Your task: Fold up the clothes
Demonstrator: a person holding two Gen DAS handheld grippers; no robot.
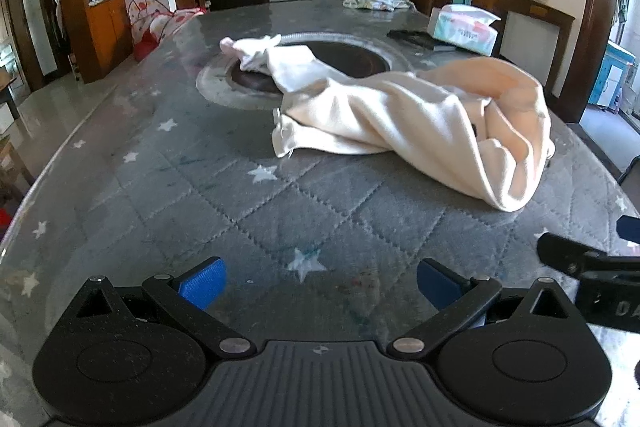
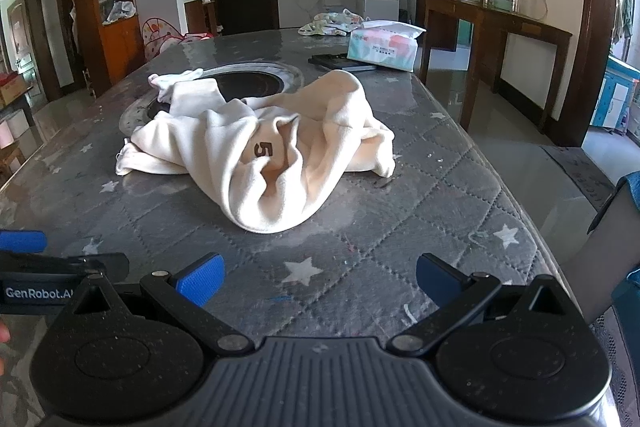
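From your left wrist view, the crumpled cream cotton garment [image 1: 404,119] lies bunched on the grey star-patterned quilted table cover [image 1: 280,211], one end draped over the round dark inset hob [image 1: 340,61]; your left gripper [image 1: 318,283] is spread apart and empty. Your right wrist view alone shows a brown "5" [image 2: 263,149] printed on the garment [image 2: 272,147], with your right gripper [image 2: 318,277] likewise spread wide, holding nothing.

Both cameras sit low over the near end of the worktop [image 1: 120,187], looking forward along it toward the far wall. The left view has the cream garment [image 1: 400,115] off to its right; the right view [image 2: 260,147] sees it centred, near.
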